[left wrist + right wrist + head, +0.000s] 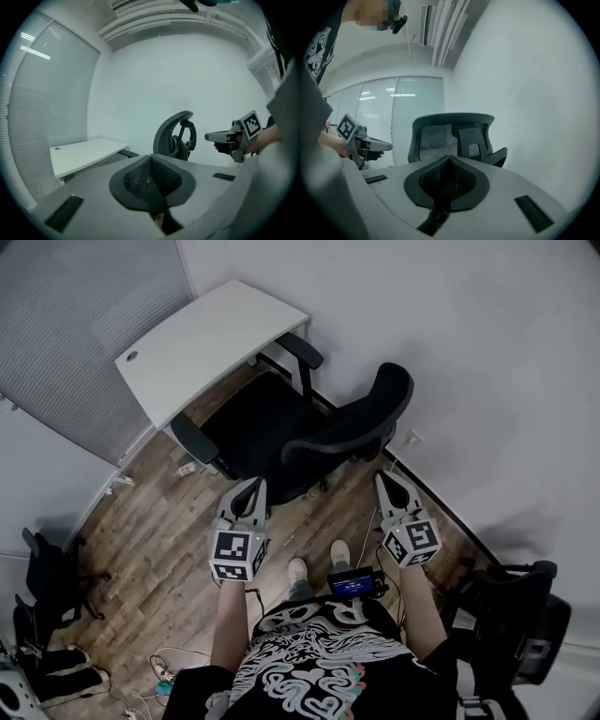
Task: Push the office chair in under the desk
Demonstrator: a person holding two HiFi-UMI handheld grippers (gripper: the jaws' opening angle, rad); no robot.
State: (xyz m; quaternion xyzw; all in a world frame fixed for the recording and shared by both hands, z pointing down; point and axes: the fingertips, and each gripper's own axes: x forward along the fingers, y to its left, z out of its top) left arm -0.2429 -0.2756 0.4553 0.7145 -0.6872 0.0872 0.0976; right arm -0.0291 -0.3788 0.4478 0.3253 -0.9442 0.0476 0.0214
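Black mesh-backed office chair [319, 432] stands at the five o'clock edge of the white worktop [211, 338]. At the chair's six o'clock, left tongs [251, 486] and right tongs [385, 478] are closed and empty.

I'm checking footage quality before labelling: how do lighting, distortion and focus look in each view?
Head view: even, soft light; the fisheye lens bows the desk edges. Left gripper view: black vignetted corners, the near left gripper slightly soft, the office chair sharp. Right gripper view: the same vignette, with ceiling-light glare streaking the glass wall behind the chair.
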